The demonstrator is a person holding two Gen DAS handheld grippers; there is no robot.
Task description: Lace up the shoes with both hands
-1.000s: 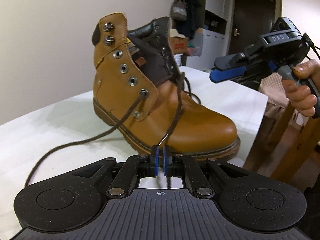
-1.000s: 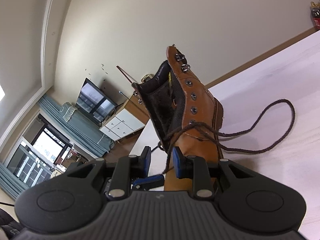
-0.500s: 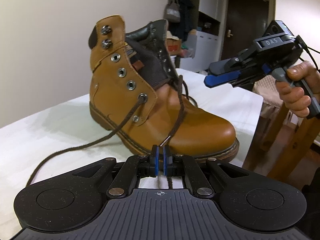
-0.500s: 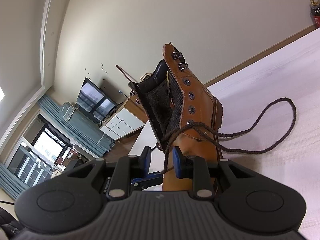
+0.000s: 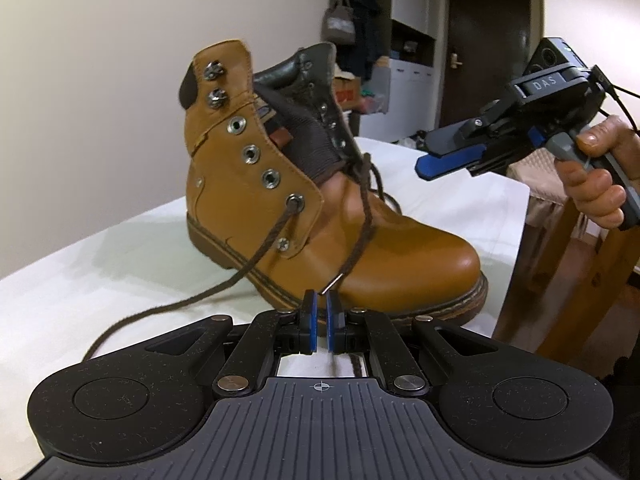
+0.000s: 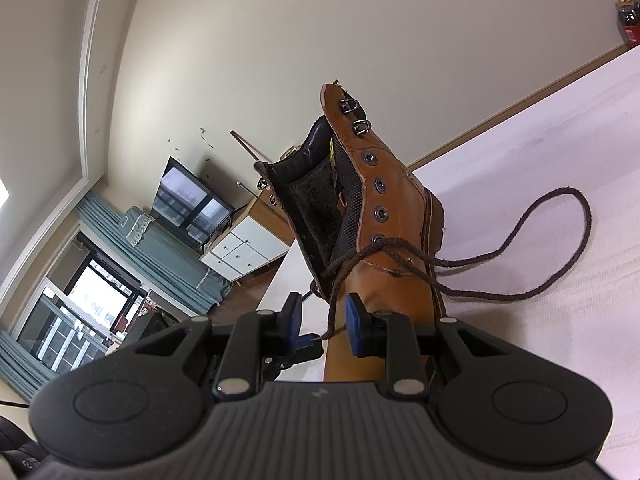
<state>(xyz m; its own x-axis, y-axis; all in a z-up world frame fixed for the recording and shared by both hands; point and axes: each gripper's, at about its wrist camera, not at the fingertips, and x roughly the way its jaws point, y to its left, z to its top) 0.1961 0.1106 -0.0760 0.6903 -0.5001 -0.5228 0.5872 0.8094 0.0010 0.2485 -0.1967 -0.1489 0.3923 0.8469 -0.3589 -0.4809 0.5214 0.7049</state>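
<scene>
the left gripper (image 5: 319, 307) is closed on the tip end of the brown lace (image 5: 362, 216), just in front of the boot's toe side. the lace runs up from the pads to the lower eyelets of the tan boot (image 5: 312, 216), which stands upright on the white table (image 5: 80, 280), toe pointing right. the right gripper (image 6: 322, 320) is open, its pads apart with the lace passing between them untouched. a hand (image 5: 596, 176) holds that gripper at the right, above the table edge. a second lace end loops loosely across the table on the left.
</scene>
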